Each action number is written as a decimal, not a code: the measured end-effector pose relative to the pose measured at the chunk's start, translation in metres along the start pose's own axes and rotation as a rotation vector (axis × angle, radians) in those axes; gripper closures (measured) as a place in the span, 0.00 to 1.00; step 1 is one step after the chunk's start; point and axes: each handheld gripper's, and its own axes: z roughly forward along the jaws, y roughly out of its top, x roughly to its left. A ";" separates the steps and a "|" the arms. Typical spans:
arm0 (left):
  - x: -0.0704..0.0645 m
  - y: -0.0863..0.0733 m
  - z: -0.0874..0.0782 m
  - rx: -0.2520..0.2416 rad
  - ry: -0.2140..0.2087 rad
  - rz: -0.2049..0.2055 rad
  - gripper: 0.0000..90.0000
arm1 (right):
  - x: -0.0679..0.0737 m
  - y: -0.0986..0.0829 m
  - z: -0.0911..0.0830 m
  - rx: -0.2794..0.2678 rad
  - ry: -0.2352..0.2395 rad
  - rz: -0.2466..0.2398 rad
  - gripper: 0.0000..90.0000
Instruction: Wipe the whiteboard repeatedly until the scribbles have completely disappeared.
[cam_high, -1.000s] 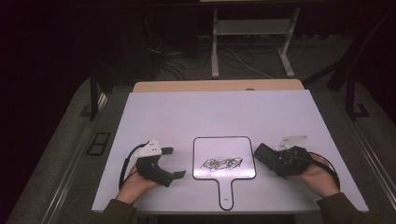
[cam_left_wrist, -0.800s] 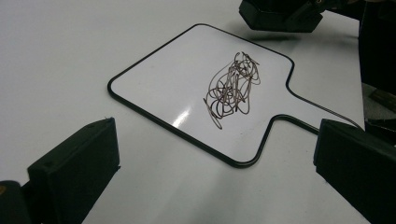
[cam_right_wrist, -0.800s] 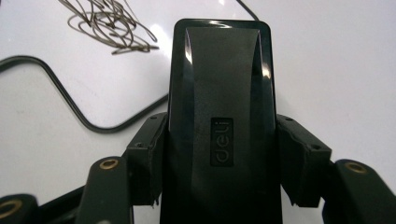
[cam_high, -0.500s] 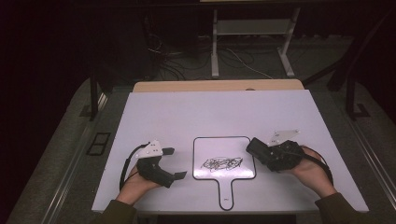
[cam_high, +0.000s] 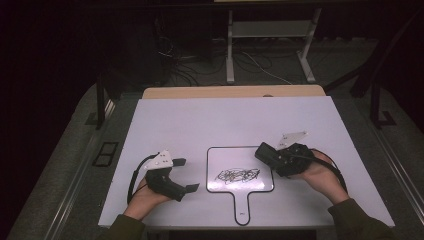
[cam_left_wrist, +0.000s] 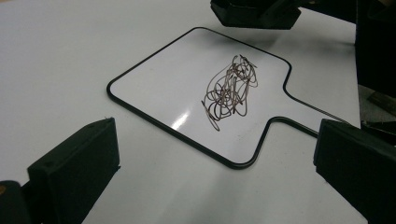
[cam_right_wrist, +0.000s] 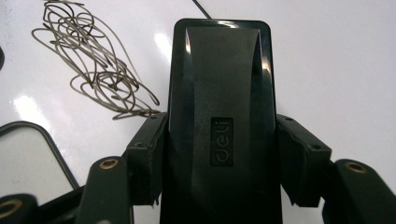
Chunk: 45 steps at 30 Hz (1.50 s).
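Observation:
A small handled whiteboard (cam_high: 235, 159) (cam_left_wrist: 159, 79) lies flat at the table's near middle, with a dark scribble (cam_high: 239, 174) (cam_left_wrist: 229, 88) (cam_right_wrist: 93, 65) drawn on it. My right gripper (cam_high: 274, 159) (cam_right_wrist: 219, 154) is shut on a black eraser (cam_high: 264, 151) (cam_right_wrist: 219, 84) marked "deli". The eraser's front end hangs over the board's upper right corner, right of the scribble. My left gripper (cam_high: 189, 174) (cam_left_wrist: 212, 163) rests on the table just left of the board, jaws wide open with nothing between them. In the left gripper view the eraser (cam_left_wrist: 254, 11) sits at the board's far edge.
The white table (cam_high: 225, 120) has bare room behind and beside the board. A wooden strip (cam_high: 232, 92) borders its far edge. Beyond it, the dark floor holds cables and a metal stand (cam_high: 270, 30).
My right gripper, with the eraser in it, has moved left from beside the board to over its upper right corner. The left gripper has stayed put.

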 end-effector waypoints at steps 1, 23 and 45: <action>0.000 0.000 0.000 0.002 0.001 0.002 0.00 | 0.000 0.002 0.001 0.001 0.005 -0.002 0.43; -0.001 0.001 0.001 -0.001 -0.002 0.000 0.00 | 0.008 0.043 0.042 0.030 0.074 -0.039 0.43; -0.001 0.000 0.001 0.002 -0.005 0.000 0.00 | 0.006 0.038 0.062 0.063 0.146 -0.001 0.43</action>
